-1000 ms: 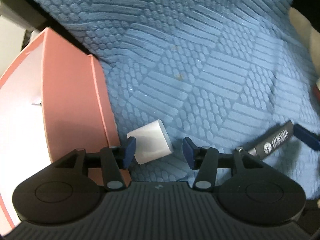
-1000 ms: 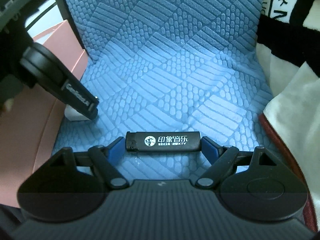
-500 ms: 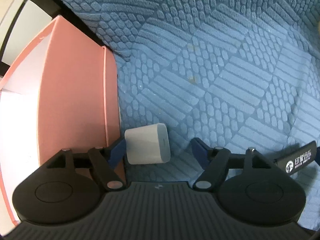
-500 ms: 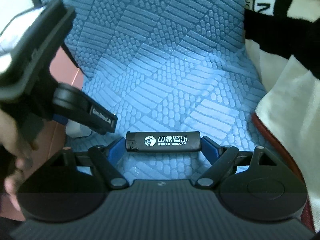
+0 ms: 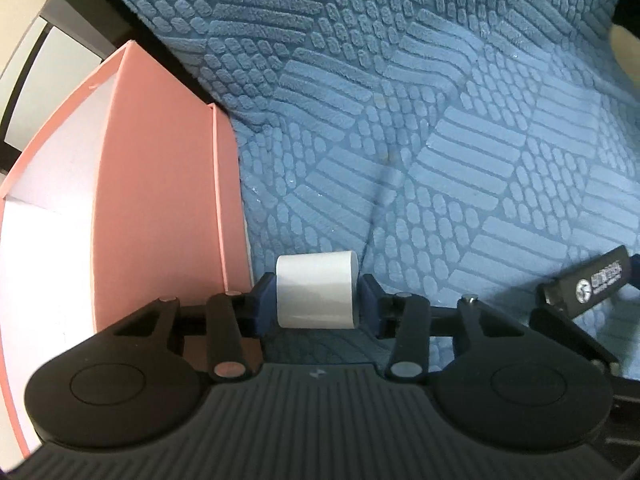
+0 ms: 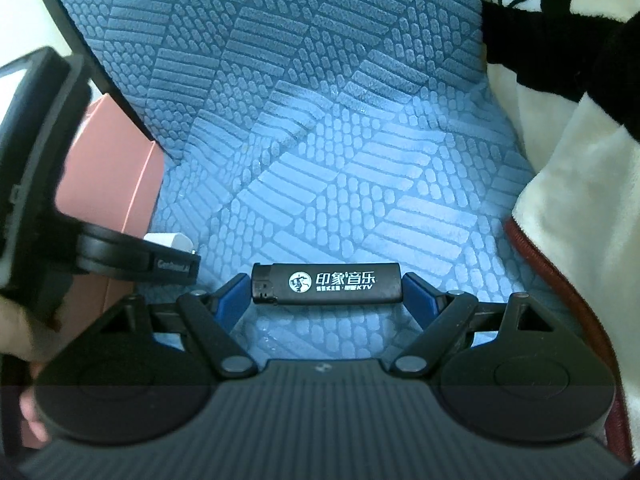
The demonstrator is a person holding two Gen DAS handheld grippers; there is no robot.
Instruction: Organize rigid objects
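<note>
A blue quilted fabric surface (image 5: 460, 128), embossed with blocks of bars and pebble shapes, fills both views and dips in soft folds. Along its left edge a pink cardboard box with a pale inside (image 5: 160, 184) stands open-topped, its outer wall running just beside the working spot; behind it a dark frame bar (image 5: 92, 12) and a pale wall close the far corner. On the right, in the right wrist view, a cream and black fleece blanket with lettering (image 6: 560, 128) lies over a dark red edge (image 6: 548, 264), so the free cloth is a channel between box and blanket, widest toward the far side. The left gripper (image 5: 318, 298) has its blue pads on either side of a small white rounded plastic block (image 5: 316, 290); the jaws are closing on it, and the pads look to be touching its sides, though the contact is hard to judge at this angle. The block sits on the cloth just beside the box wall. The right gripper (image 6: 326, 292) stands wide, its blue tips at both ends of a black lighter with white printed characters (image 6: 326, 283), which lies crosswise on the cloth.
</note>
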